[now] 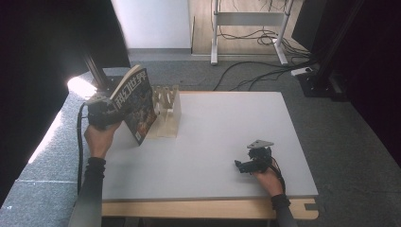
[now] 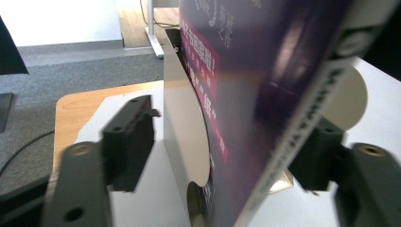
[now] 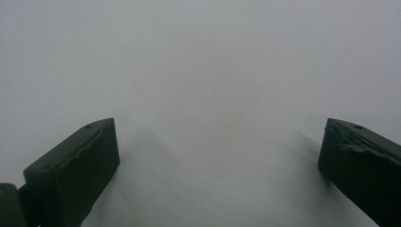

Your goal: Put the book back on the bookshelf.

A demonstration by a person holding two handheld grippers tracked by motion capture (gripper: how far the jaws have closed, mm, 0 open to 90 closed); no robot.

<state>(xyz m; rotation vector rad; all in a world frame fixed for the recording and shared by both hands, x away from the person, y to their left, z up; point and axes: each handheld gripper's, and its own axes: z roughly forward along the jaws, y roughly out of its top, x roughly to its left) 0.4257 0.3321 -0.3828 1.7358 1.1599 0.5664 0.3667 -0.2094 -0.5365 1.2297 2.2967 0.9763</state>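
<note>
Magazine's pretty much parked in the rack

The magazine leans tilted against the wooden rack; the left gripper has let go, jaws wide around it. The right gripper rests released on the table.

High view overlooks the table; gripper views sit close.

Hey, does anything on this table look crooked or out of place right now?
Yes. The magazine stands tilted, leaning against the wooden rack rather than upright in a slot. The left gripper has it between open jaws, the left-hand one clear of it. The right gripper rests open on the table.
</note>
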